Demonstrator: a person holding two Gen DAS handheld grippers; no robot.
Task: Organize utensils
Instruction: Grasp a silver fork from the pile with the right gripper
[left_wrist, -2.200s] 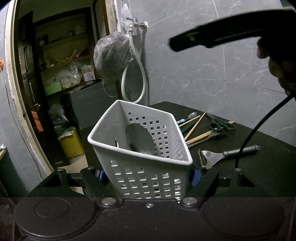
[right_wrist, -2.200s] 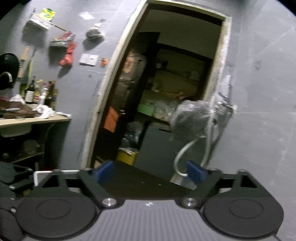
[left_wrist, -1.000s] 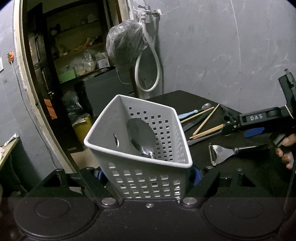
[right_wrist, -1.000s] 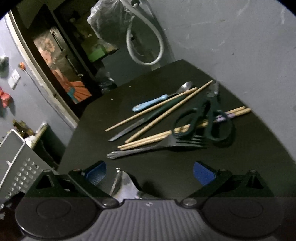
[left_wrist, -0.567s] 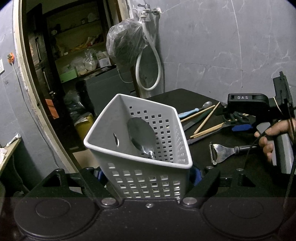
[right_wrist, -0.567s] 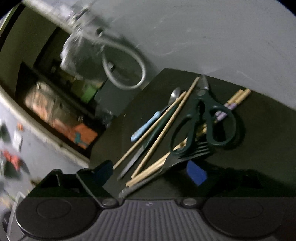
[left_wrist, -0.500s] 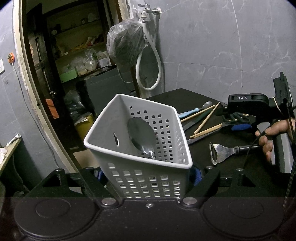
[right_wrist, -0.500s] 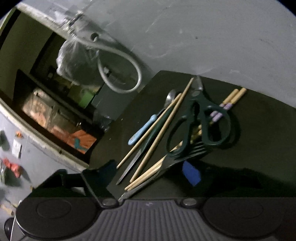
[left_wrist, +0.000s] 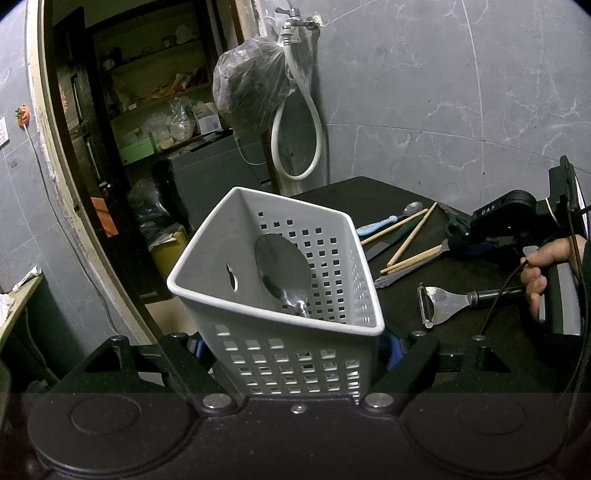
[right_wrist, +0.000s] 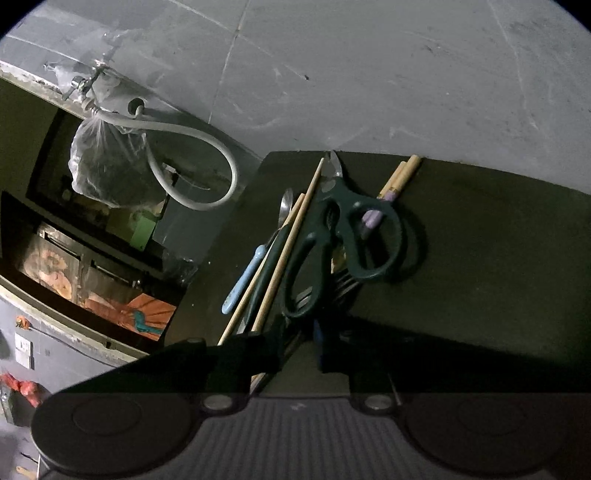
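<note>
My left gripper (left_wrist: 293, 341) is shut on a white perforated basket (left_wrist: 295, 365), held tilted, with a large metal spoon (left_wrist: 282, 271) inside. My right gripper (right_wrist: 300, 341) is low over the black table (right_wrist: 480, 258), in the utensil pile. Its jaws are closing on the handle of a fork (right_wrist: 340, 284), which lies under green scissors (right_wrist: 332, 236). Wooden chopsticks (right_wrist: 288, 251) and a blue-handled spoon (right_wrist: 243, 280) lie just left of the fingers. In the left wrist view the right gripper (left_wrist: 461, 236) covers the scissors, held by a person's hand (left_wrist: 543, 266).
A metal peeler (left_wrist: 443, 301) lies on the table near the basket. A dark bag (left_wrist: 251, 85) and a white hose (left_wrist: 295, 147) hang from a wall tap behind the table. An open doorway to a storeroom is at the left.
The right gripper swung down from facing the doorway to the utensil pile, rolled, and its jaws went from wide open to nearly together around the fork handle. The left gripper kept the basket still.
</note>
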